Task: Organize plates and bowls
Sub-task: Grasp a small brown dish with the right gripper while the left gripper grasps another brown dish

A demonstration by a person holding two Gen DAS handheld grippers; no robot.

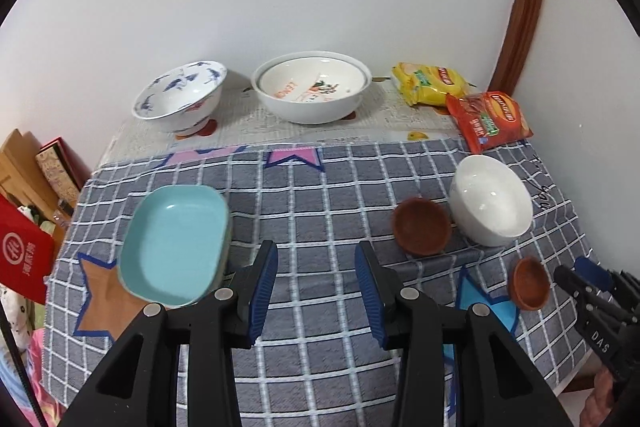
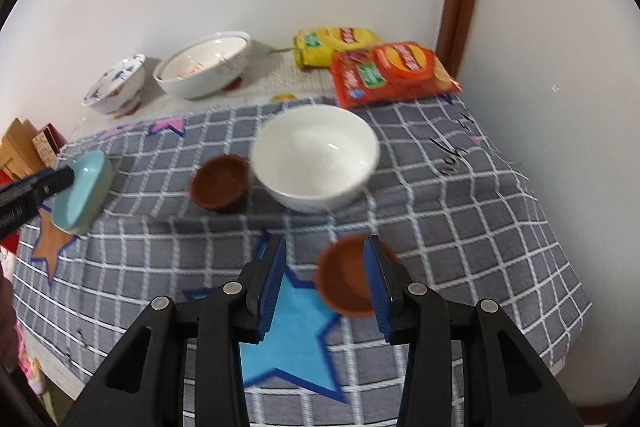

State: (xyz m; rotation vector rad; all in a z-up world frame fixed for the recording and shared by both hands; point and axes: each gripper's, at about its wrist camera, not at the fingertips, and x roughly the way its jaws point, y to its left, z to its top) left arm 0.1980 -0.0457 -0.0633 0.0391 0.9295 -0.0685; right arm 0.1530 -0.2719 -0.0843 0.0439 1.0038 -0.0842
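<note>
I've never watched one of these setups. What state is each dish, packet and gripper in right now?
Left gripper: open, empty.
Right gripper: open, holding nothing.
Teal dish: upright, empty.
Plain white bowl: upright, empty.
Two brown bowls: apart, empty.
Printed white bowl: nested in another.
Blue-patterned bowl: tilted.
Snack packets: apparently sealed.

We cannot read the print on the big white bowl (image 1: pixel 312 87), which holds a smaller dish. The right gripper (image 1: pixel 592 291) is cut off by the left wrist view's edge. In the right wrist view, motion blurs the white bowl (image 2: pixel 316 157), and a finger (image 2: pixel 378 283) hides part of the near brown bowl (image 2: pixel 344 279).
</note>
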